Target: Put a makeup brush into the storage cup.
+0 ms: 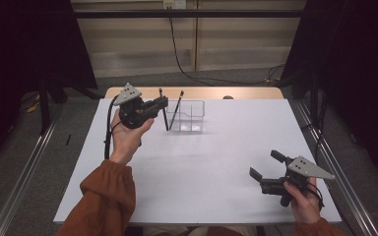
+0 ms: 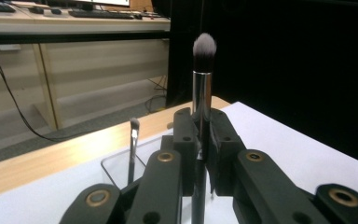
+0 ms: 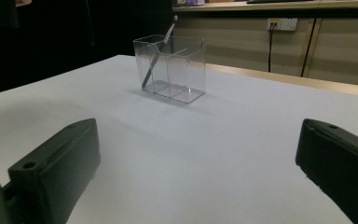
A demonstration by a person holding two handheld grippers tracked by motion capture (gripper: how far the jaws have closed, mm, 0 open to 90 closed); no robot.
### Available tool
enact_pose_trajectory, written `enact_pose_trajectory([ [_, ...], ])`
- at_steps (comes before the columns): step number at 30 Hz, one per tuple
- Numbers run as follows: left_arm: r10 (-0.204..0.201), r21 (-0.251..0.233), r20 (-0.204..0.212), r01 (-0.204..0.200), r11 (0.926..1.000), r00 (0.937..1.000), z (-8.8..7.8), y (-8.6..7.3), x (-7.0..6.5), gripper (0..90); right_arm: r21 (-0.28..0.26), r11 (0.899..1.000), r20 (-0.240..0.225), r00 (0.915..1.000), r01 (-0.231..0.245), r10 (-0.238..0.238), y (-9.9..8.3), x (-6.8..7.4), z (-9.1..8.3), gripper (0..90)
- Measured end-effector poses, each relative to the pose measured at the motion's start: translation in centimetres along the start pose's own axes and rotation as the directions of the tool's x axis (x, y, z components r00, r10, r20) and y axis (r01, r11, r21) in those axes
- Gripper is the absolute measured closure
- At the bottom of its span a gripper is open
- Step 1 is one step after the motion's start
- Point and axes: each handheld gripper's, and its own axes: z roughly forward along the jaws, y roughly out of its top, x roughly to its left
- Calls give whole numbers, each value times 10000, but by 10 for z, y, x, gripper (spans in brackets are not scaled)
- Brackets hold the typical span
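Note:
A makeup brush (image 2: pixel 202 88) with a silver ferrule and pale bristles stands upright in my left gripper (image 2: pixel 201 122), whose jaws are shut on its dark handle. In the high view this brush (image 1: pixel 165 120) hangs just left of a clear divided organizer (image 1: pixel 192 118), with the left gripper (image 1: pixel 163 102) raised over the table's far left. A second thin brush (image 1: pixel 176 110) leans in the organizer's left compartment. My right gripper (image 1: pixel 265 163) rests low at the near right, open with nothing between its jaws. It faces the organizer (image 3: pixel 172 67) and the leaning brush (image 3: pixel 161 51).
The white tabletop (image 1: pixel 202 167) spreads between the two hands. A wooden strip (image 1: pixel 246 92) runs along the far edge. Dark curtains hang at both sides, and a cable (image 1: pixel 187 69) trails over the floor behind the table.

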Motion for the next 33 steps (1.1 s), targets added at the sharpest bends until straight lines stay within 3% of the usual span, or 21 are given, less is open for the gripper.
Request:
enact_pose_trajectory([
  [7, 299, 55, -225, -298, 9995, 9993, 13, 13, 3, 837, 19, 10000, -109, 9999, -23, 23, 0, 0, 0, 0],
  [13, 103, -2, -132, -103, 9999, 9999, 21, 20, 2, 838, -11, 10000, -122, 9999, -18, 18, 0, 0, 0, 0],
  [18, 199, -60, -260, -201, 9998, 9995, 32, 26, 5, 837, -8, 10000, -145, 9999, 14, -14, 0, 1, 0, 0],
  [33, 335, -115, -702, -344, 9993, 9970, 59, 28, 22, 837, 35, 10000, -136, 9999, 32, -32, 0, 1, 0, 0],
])
